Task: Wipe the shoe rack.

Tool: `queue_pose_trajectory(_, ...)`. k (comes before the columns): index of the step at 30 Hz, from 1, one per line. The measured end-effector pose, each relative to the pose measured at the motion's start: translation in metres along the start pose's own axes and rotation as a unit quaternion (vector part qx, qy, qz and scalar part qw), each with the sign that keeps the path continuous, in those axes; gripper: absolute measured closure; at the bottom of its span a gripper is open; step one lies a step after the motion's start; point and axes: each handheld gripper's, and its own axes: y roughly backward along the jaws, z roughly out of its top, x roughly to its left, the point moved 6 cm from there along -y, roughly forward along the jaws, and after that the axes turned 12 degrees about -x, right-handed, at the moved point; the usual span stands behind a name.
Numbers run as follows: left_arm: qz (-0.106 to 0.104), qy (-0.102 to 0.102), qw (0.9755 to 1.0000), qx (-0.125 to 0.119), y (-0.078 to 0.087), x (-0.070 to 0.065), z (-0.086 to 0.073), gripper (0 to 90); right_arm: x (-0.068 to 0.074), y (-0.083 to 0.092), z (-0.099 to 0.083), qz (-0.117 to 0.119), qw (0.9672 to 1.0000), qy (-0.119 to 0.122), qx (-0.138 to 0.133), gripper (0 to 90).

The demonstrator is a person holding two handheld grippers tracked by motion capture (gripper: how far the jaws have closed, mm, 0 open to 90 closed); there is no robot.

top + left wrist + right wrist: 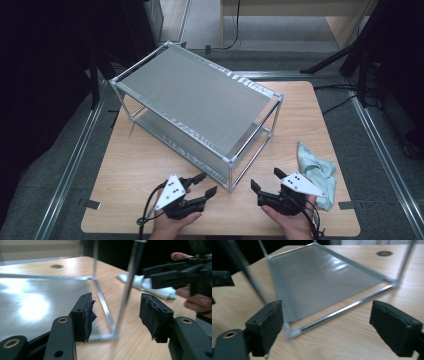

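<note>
The rack [196, 107] stood on the pale wood-grain table [135, 165]: a box-shaped frame of thin, shiny metal rods with small light joints at the corners, carrying two flat, matt grey sheets, one on top and one low down. Its long axis ran slantwise, from the table's far left towards my near right, and its near corner post [230, 175] stood upright between my two grippers.

My left gripper [206, 184] hung just left of that post, black jaws spread wide with nothing between the pads. In the left gripper view its pads [86, 315] looked ragged, wrapped in frayed black fabric, and the post ran up between them, farther off. My right gripper [266, 179] sat just right of the post, jaws likewise apart and empty; its smooth, blocky pads [395, 327] faced the rack's lower sheet [319, 280].

A crumpled pale blue-green cloth [316, 172] lay right of the rack, partly hidden behind my right gripper's grey plate. In the right gripper view the rack's posts were smeared by blur, and their tops were cut off.
</note>
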Motion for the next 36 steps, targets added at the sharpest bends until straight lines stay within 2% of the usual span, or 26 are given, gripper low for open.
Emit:
queue_pose_trajectory(3, 0.037, 0.014, 0.9992, -0.006, 0.026, 0.025, -0.002, 41.8, 0.019, -0.004, -0.001, 0.024, 0.9997, 0.005, -0.001, 6.0)
queue_pose_trajectory(4, 0.037, 0.014, 0.9992, -0.006, 0.026, 0.025, -0.002, 41.8, 0.019, -0.004, -0.001, 0.024, 0.9997, 0.005, -0.001, 6.0)
queue_pose_trajectory(5, 0.062, 0.027, 0.9977, -0.011, 0.039, 0.043, -0.008, 41.9, 0.03, -0.006, -0.004, 0.034, 0.9994, 0.011, 0.003, 5.3)
queue_pose_trajectory(6, 0.062, 0.027, 0.9977, -0.011, 0.039, 0.043, -0.008, 42.0, 0.03, -0.006, -0.004, 0.034, 0.9994, 0.011, 0.003, 5.3)
queue_pose_trajectory(7, 0.081, 0.04, 0.9959, -0.002, 0.046, 0.06, -0.012, 42.5, 0.04, -0.01, -0.008, 0.035, 0.9993, 0.012, 0.005, 6.2)
queue_pose_trajectory(8, 0.083, 0.049, 0.9953, -0.001, 0.047, 0.067, -0.013, 43.1, 0.046, -0.013, -0.01, 0.037, 0.9992, 0.013, 0.006, 7.8)
queue_pose_trajectory(11, 0.1, 0.063, 0.9929, -0.013, 0.052, 0.084, -0.008, 43.7, 0.058, -0.023, -0.014, 0.04, 0.999, 0.02, 0.007, 17.1)
queue_pose_trajectory(13, 0.105, 0.065, 0.9922, -0.017, 0.053, 0.087, -0.007, 45.7, 0.061, -0.031, -0.015, 0.036, 0.9992, 0.014, 0.008, 26.3)
queue_pose_trajectory(14, 0.118, 0.048, 0.9919, -0.004, 0.055, 0.09, -0.008, 50.5, 0.063, -0.035, -0.017, 0.032, 0.9993, 0.014, 0.009, 32.8)
queue_pose_trajectory(15, 0.117, 0.044, 0.9922, 0.0, 0.055, 0.09, -0.009, 51.6, 0.064, -0.038, -0.018, 0.031, 0.9994, 0.014, 0.008, 39.0)
queue_pose_trajectory(16, 0.117, 0.044, 0.9922, 0.0, 0.055, 0.09, -0.009, 51.4, 0.064, -0.038, -0.018, 0.031, 0.9994, 0.014, 0.008, 39.0)
queue_pose_trajectory(17, 0.113, 0.045, 0.9926, 0.0, 0.056, 0.089, -0.01, 50.0, 0.07, -0.042, -0.019, 0.043, 0.9989, 0.019, 0.009, 49.9)
queue_pose_trajectory(19, 0.117, 0.043, 0.9922, 0.001, 0.056, 0.089, -0.01, 46.0, 0.073, -0.045, -0.02, 0.033, 0.9987, 0.039, 0.01, 60.6)
queue_pose_trajectory(20, 0.117, 0.043, 0.9922, 0.001, 0.056, 0.089, -0.01, 45.1, 0.073, -0.045, -0.02, 0.033, 0.9987, 0.039, 0.01, 60.6)
queue_pose_trajectory(21, 0.123, 0.042, 0.9916, 0.0, 0.057, 0.091, -0.01, 45.0, 0.072, -0.045, -0.02, 0.031, 0.9987, 0.04, 0.012, 70.3)
queue_pose_trajectory(22, 0.126, 0.044, 0.9911, -0.001, 0.057, 0.092, -0.01, 44.7, 0.07, -0.044, -0.02, 0.028, 0.9987, 0.04, 0.012, 75.4)
queue_pose_trajectory(24, 0.134, 0.046, 0.9899, 0.002, 0.059, 0.096, -0.01, 44.5, 0.066, -0.042, -0.02, 0.033, 0.9987, 0.037, 0.013, 78.9)
queue_pose_trajectory(27, 0.148, 0.049, 0.9879, 0.003, 0.062, 0.102, -0.01, 45.2, 0.054, -0.034, -0.02, 0.024, 0.999, 0.037, 0.012, 79.4)
queue_pose_trajectory(28, 0.148, 0.049, 0.9879, 0.003, 0.062, 0.102, -0.01, 45.3, 0.05, -0.031, -0.02, 0.025, 0.9991, 0.032, 0.012, 79.3)
queue_pose_trajectory(29, 0.156, 0.049, 0.9865, 0.003, 0.063, 0.106, -0.01, 45.2, 0.046, -0.028, -0.02, 0.024, 0.9992, 0.031, 0.012, 79.3)
queue_pose_trajectory(31, 0.16, 0.048, 0.9859, 0.005, 0.064, 0.109, -0.01, 45.2, 0.037, -0.022, -0.02, 0.022, 0.9993, 0.029, 0.012, 79.2)
queue_pose_trajectory(32, 0.164, 0.049, 0.9852, 0.006, 0.064, 0.112, -0.01, 45.2, 0.037, -0.022, -0.02, 0.022, 0.9993, 0.029, 0.012, 79.2)
queue_pose_trajectory(35, 0.179, 0.053, 0.9824, 0.002, 0.068, 0.123, -0.008, 45.9, 0.017, -0.009, -0.018, 0.012, 0.9997, 0.017, 0.016, 78.7)
queue_pose_trajectory(36, 0.179, 0.053, 0.9824, 0.002, 0.068, 0.123, -0.008, 45.8, 0.017, -0.009, -0.018, 0.012, 0.9997, 0.017, 0.016, 78.7)
